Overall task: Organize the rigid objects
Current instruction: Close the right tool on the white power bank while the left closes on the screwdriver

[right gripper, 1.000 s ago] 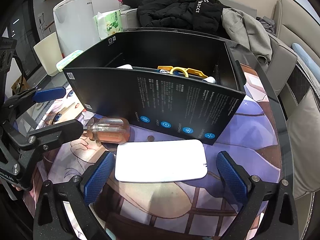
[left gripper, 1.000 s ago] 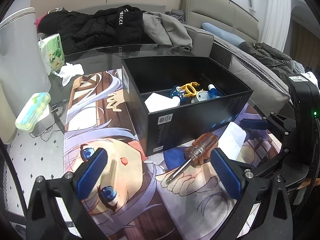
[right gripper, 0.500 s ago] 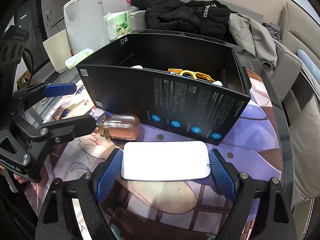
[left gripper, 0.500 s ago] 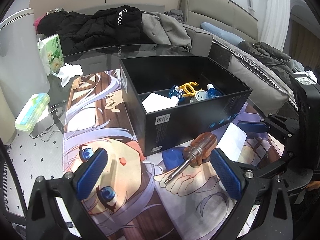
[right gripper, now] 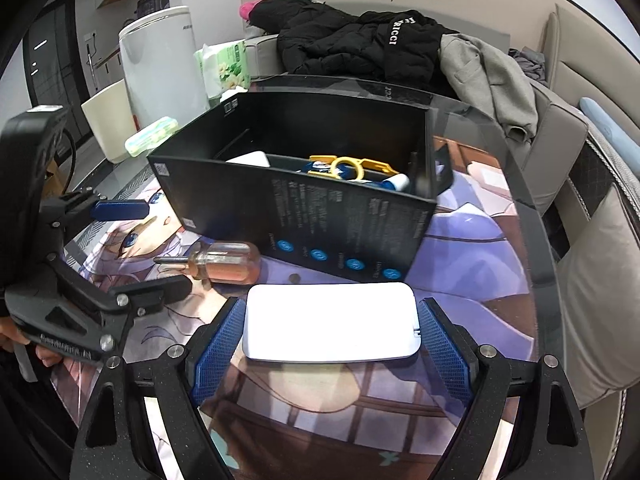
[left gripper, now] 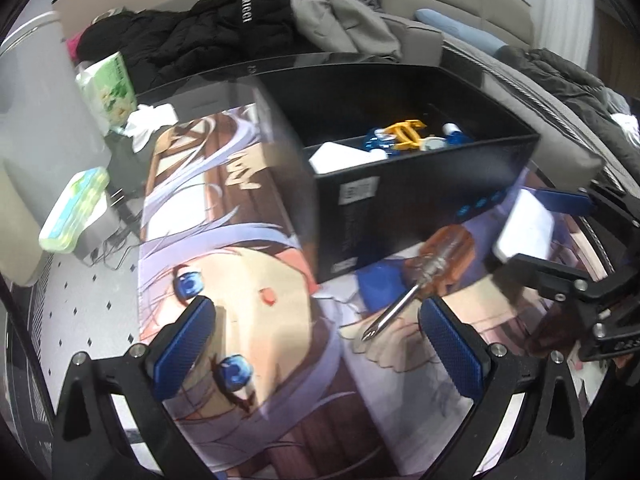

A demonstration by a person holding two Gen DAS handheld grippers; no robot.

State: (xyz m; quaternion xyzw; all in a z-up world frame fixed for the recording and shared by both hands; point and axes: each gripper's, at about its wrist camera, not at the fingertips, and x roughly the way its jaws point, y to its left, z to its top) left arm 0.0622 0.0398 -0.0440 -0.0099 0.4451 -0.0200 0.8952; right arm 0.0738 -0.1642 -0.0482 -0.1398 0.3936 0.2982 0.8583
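2 things are left on the tabletop [right gripper: 516, 240] by the black box [right gripper: 344, 236]. A flat white case [right gripper: 330, 322], stiff and smooth, is clamped at its short ends by the right hand-held gripper [right gripper: 331, 344]. Nothing is held by the left hand-held gripper [left gripper: 318, 344]; its jaws are kept apart near the screwdriver [left gripper: 424, 276].

A black jacket [right gripper: 360, 44] and a grey coat [right gripper: 486, 76] lie heaped on the sofa, far beyond the tongs. Left of them stand a green tissue pack [right gripper: 224, 66] and a white bin [right gripper: 160, 60]. An anime-print mat [left gripper: 224, 216] covers the surface beneath the tongs.
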